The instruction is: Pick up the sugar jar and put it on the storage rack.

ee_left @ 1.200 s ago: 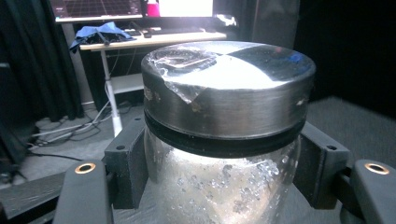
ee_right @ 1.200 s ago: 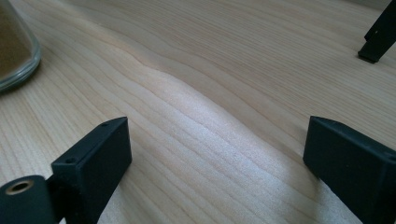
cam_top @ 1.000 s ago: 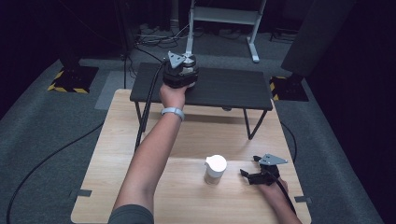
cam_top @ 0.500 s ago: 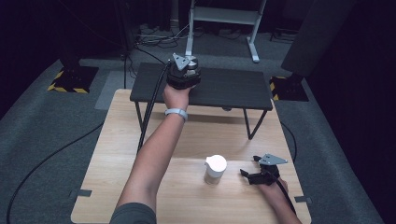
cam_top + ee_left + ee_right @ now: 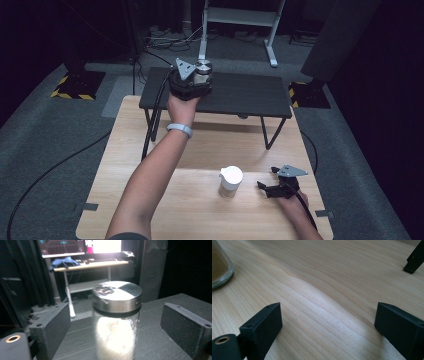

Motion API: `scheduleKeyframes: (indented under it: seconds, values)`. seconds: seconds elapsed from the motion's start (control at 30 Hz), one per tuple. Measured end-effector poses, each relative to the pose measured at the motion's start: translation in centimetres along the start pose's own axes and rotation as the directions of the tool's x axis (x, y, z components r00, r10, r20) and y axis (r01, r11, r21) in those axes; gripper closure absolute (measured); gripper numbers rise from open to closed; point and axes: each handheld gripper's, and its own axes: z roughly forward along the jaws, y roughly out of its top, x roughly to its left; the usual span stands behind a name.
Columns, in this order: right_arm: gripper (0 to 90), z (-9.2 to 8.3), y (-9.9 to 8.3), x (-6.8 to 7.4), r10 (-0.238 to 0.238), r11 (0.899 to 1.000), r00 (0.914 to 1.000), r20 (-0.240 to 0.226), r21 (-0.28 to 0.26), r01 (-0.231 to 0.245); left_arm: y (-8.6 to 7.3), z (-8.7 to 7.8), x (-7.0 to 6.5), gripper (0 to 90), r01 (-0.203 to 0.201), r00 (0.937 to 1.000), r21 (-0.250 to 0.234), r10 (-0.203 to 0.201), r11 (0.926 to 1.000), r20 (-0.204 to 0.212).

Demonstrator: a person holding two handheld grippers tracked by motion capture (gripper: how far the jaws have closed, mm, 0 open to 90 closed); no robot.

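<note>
Jar (image 5: pixel 116 322): glass, steel lid, pale contents; stands upright on the black shelf (image 5: pixel 250 95), near its back left part. In the high view the jar (image 5: pixel 202 70) shows just past the left gripper.

Left gripper (image 5: pixel 116 322): jaws have just been opening; now wide. The jar stands between the pads (image 5: pixel 53 323) with a clear gap on each side, so no pad presses on it. In the high view the left gripper (image 5: pixel 192 75) is at the shelf, on an outstretched arm.

Change: a second ago the jaws were clamped on the jar at this spot; now it is let go. It has not tipped.

Meaning: placing the jar on the shelf looks done. Judged next move: draw the left gripper straight back from the jar, keeping the pads off the glass.

Risk: the jar is tall and narrow; a sideways brush on the way out could topple it.

Right gripper (image 5: pixel 277 187): rests on the wooden table (image 5: pixel 150 200), in front of the shelf and to its right. Jaws wide, nothing between them; bare wood under the pads (image 5: pixel 262 325).

White cup (image 5: pixel 231 180): on the table in front of the shelf, just left of the right gripper, apart from it.

Second glass vessel (image 5: pixel 219 265): brown contents, at the left edge of the right gripper view; whether this is the white cup I cannot tell.
</note>
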Motion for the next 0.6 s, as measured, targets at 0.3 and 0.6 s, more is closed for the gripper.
scheduleKeyframes:
  seconds: [0.3,0.6]
  values:
    - [7.2,0.0,0.0,0.0,0.000,1.000,1.0000,0.000,0.000,0.000,-0.6,-5.1,0.8,10.9,-0.026,0.9997,0.004,0.026,0.9997,-0.001]
    - [7.2,0.0,0.0,0.0,0.000,1.000,1.0000,0.000,0.000,0.000,-3.8,-9.3,0.0,11.0,-0.125,0.9920,0.008,0.125,0.9921,0.015]
